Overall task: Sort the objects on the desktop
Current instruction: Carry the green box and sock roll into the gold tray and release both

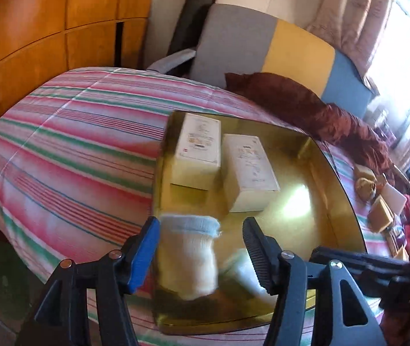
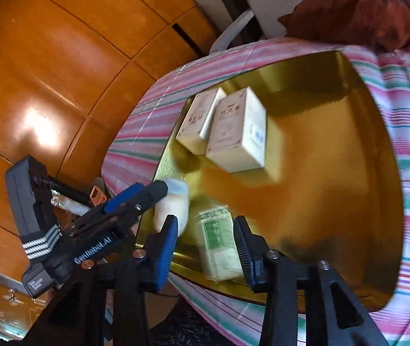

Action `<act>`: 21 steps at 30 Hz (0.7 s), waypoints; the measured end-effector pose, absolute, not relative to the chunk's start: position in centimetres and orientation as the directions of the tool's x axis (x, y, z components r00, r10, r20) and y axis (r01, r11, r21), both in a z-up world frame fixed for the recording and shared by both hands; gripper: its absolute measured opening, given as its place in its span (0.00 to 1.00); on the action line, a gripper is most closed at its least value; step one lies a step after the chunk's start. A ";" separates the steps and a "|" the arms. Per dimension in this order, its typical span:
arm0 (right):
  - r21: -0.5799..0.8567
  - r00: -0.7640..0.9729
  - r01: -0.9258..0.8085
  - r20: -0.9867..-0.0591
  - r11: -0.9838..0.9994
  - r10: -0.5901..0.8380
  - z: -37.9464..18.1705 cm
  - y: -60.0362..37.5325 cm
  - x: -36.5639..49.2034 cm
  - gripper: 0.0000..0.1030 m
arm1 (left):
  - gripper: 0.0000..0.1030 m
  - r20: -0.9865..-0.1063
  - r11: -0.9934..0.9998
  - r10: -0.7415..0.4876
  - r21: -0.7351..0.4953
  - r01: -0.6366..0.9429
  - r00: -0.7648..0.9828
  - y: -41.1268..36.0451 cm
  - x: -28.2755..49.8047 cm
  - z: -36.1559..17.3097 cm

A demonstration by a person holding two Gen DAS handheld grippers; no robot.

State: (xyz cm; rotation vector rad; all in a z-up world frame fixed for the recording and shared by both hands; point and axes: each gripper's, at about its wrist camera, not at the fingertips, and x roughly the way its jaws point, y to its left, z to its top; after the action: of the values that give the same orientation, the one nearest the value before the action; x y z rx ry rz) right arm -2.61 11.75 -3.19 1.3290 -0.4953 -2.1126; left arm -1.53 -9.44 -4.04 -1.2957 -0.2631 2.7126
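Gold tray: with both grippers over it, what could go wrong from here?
The white jar is blurred between the open left gripper, touching only the blue pad; it may tip or roll on the gold tray. The green packet lies loose between the right gripper jaws, beside the jar, so the grippers could collide.

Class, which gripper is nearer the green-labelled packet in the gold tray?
Right. The right gripper straddles the green-labelled packet; the left gripper is beside it, at the white jar.
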 end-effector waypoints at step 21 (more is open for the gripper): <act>0.314 -0.574 0.225 -0.722 -0.922 -0.386 1.0 19.0 3.1 0.67 | 0.59 -0.704 -0.946 0.323 -0.249 -0.206 -0.633 -4.2 -1.4 -0.3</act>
State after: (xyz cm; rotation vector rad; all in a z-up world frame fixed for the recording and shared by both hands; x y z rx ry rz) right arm 3.10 18.98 0.98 1.2125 -0.2669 -2.5022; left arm -1.42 -4.17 -0.34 -1.1592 -0.2087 2.5922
